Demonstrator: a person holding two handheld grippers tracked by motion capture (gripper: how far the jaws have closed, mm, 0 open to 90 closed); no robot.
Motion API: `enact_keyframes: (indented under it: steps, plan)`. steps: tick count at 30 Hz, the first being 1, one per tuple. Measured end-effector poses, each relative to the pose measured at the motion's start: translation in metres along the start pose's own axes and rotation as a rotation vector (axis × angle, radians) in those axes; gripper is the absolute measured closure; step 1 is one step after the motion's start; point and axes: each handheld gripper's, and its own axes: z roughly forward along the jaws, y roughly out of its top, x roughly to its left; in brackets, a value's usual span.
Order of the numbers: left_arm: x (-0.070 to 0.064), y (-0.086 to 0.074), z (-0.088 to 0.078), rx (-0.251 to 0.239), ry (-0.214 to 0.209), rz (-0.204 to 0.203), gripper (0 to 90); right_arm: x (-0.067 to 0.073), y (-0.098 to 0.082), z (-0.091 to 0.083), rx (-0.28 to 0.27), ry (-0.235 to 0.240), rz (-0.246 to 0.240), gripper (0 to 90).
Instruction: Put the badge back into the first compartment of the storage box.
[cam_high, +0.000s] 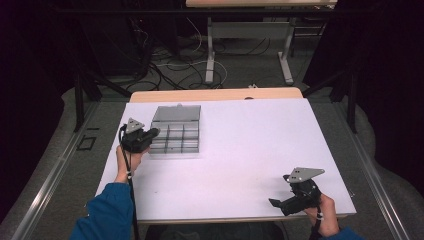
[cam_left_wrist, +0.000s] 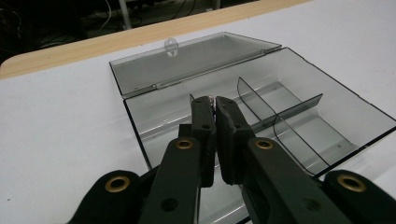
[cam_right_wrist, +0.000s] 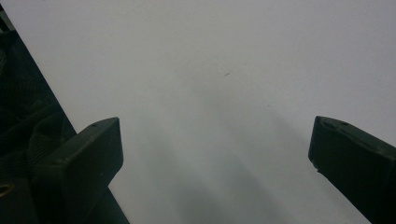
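Note:
A clear grey compartment box (cam_high: 176, 144) lies on the white table at the left, its lid (cam_high: 176, 113) folded back flat. Dividers (cam_left_wrist: 280, 116) split it into several compartments, which look bare. My left gripper (cam_high: 155, 132) hovers at the box's left edge. In the left gripper view its jaws are shut over the box (cam_left_wrist: 327, 100), and a tiny shiny piece (cam_left_wrist: 213, 98) is pinched at the tips; too small to identify. My right gripper (cam_high: 276, 203) rests near the table's front right edge. Its fingers (cam_right_wrist: 79, 158) stand wide apart over the bare surface, holding nothing.
The white table top (cam_high: 250, 145) stretches between the two grippers. A wooden strip (cam_high: 215, 94) runs along its far edge. Beyond it are table legs (cam_high: 210, 50) and cables on the floor. Dark frames (cam_high: 80, 95) flank both sides.

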Motion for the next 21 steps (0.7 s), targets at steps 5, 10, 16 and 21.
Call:
enact_keyframes:
  steps: [5, 10, 16, 21]
  plan:
    - [0.002, 0.003, 0.002, 0.003, -0.003, -0.001, 87.1, 0.000, 0.000, 0.001, -0.007, -0.003, -0.013, 2.5]
    - [0.005, 0.004, 0.003, 0.002, -0.001, -0.008, 87.2, 0.001, 0.000, 0.001, -0.005, -0.008, -0.020, 2.5]
    - [0.011, 0.006, 0.007, 0.008, 0.004, -0.019, 87.2, 0.001, 0.001, 0.001, 0.016, -0.002, -0.013, 2.6]
    - [0.012, 0.006, 0.010, 0.016, -0.001, -0.023, 87.2, 0.001, 0.001, 0.001, 0.008, -0.009, -0.019, 2.6]
